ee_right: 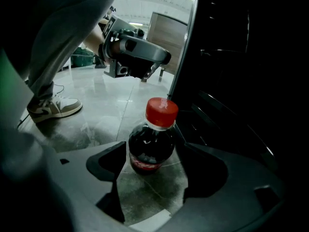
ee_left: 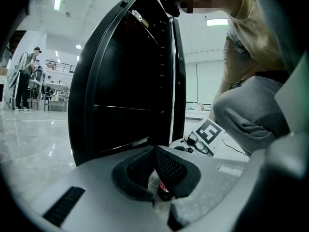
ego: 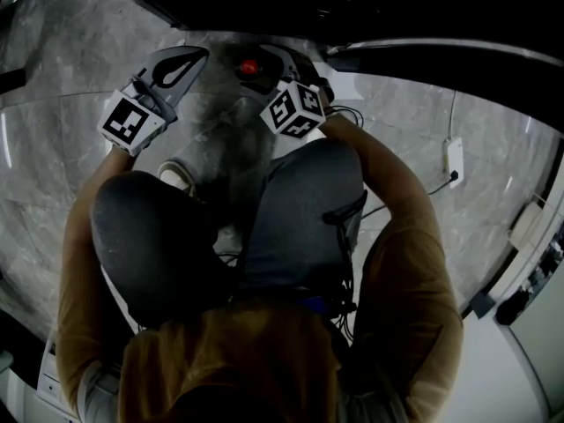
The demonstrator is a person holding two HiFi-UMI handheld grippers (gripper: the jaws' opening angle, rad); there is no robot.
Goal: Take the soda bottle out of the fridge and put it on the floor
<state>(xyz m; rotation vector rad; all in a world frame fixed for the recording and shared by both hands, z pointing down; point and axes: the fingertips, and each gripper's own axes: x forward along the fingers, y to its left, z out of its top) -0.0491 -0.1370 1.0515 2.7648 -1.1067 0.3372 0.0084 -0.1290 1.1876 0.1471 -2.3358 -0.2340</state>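
Observation:
The soda bottle, dark with a red cap, stands upright on the grey marble floor just in front of the open black fridge. My right gripper is open. Its jaws stand wide on either side of the bottle, with a gap between each pad and the bottle. In the head view the red cap shows between the two grippers. My left gripper hangs a little to the left of the bottle, jaws shut on nothing. The bottle peeks out below them. The fridge door stands open.
The person crouches, with both knees close behind the grippers and a sneaker on the floor to the left. A power strip with cable lies to the right. Other people stand far off.

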